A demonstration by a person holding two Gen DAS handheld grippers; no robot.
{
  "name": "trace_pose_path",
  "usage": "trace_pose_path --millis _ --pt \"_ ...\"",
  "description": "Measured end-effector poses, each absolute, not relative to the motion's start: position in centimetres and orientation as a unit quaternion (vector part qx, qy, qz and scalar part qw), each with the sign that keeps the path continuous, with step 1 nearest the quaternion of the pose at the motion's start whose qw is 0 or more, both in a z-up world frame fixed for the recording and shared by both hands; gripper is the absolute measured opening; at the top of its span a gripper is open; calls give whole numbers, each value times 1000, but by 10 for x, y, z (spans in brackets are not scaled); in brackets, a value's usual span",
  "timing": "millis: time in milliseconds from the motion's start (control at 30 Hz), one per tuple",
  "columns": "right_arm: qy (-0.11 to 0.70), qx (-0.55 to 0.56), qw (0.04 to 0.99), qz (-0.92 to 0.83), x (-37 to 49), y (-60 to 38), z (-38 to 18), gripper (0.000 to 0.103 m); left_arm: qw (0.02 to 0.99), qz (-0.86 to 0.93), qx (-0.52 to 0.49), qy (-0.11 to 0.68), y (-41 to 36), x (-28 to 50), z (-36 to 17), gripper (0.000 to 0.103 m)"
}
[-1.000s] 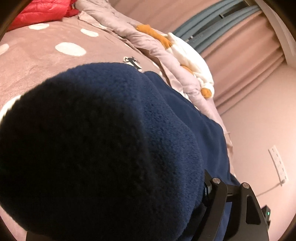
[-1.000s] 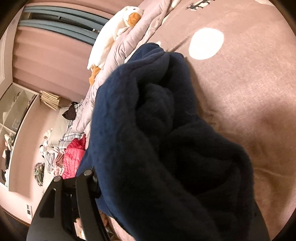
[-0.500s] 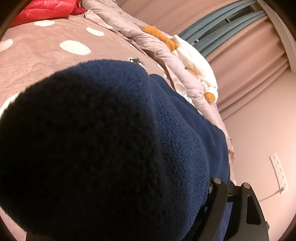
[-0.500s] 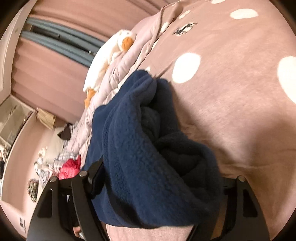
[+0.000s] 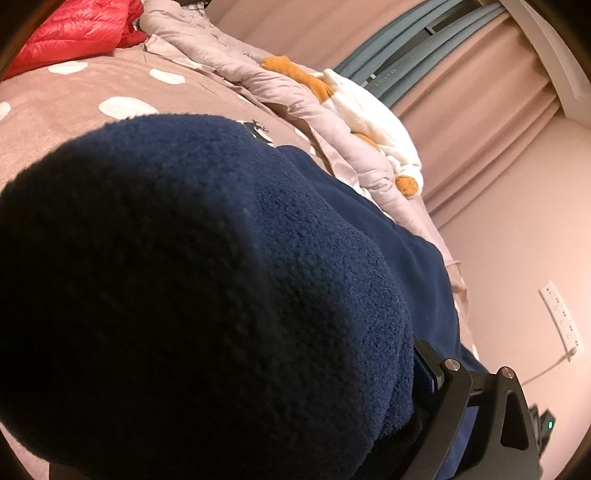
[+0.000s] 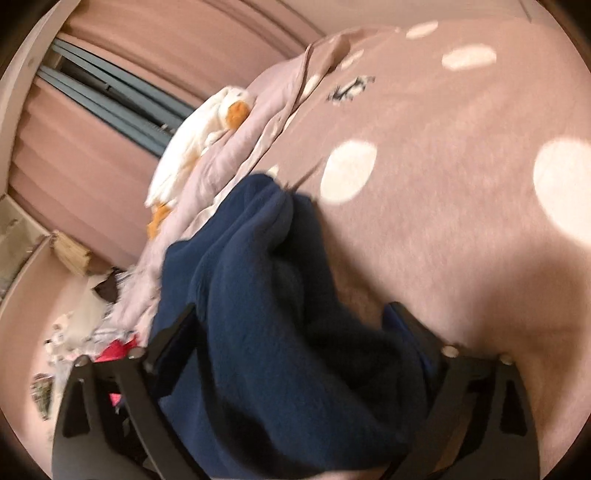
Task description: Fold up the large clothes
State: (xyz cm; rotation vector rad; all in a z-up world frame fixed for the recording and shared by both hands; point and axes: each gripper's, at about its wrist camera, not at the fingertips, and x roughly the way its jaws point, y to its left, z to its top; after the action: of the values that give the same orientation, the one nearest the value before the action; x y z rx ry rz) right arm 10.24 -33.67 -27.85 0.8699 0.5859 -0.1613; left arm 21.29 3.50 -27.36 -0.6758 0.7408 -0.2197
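Observation:
A navy blue fleece garment [image 5: 207, 280] fills most of the left wrist view, bunched right in front of the camera. Only one black finger [image 5: 454, 402] of my left gripper shows at lower right, pressed against the fleece; the other is hidden. In the right wrist view the same fleece [image 6: 266, 302] lies in thick folds on the pink bedspread [image 6: 461, 221]. My right gripper [image 6: 288, 332] has its two black fingers spread wide on either side of the fleece.
A pink bedspread [image 5: 66, 122] with white dots covers the bed. A rumpled lilac duvet [image 5: 266, 85] and a white-and-orange plush toy [image 5: 369, 122] lie along the far edge by the curtains. A red puffer jacket [image 5: 74, 29] sits at the top left.
My right gripper has opened and drawn back from the fleece, which has dropped onto the bedspread. The left view has barely changed.

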Motion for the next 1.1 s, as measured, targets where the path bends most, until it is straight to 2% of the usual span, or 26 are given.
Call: trace_pose_path --millis 200,300,367,467,733,967,1100 --pt "300 421 852 -79 120 -350 -285 102 875 -84 -322 353 35 215 -273 97" --pt "298 423 853 -67 114 -351 -285 92 878 -64 -324 347 37 214 -272 91" --pt "295 435 849 -53 107 -352 -287 80 881 -50 -321 344 36 214 -271 87" --pt "292 448 844 -29 102 -352 -290 72 886 -34 -310 344 32 214 -266 85" --pt "289 456 841 -15 97 -352 -292 71 914 -56 -272 296 15 206 -226 79" --pt "291 494 820 -1 90 -364 -292 69 901 -191 -304 243 -5 197 -181 78" --pt "281 458 842 -40 76 -367 -278 66 884 -269 -299 238 -21 192 -163 78"
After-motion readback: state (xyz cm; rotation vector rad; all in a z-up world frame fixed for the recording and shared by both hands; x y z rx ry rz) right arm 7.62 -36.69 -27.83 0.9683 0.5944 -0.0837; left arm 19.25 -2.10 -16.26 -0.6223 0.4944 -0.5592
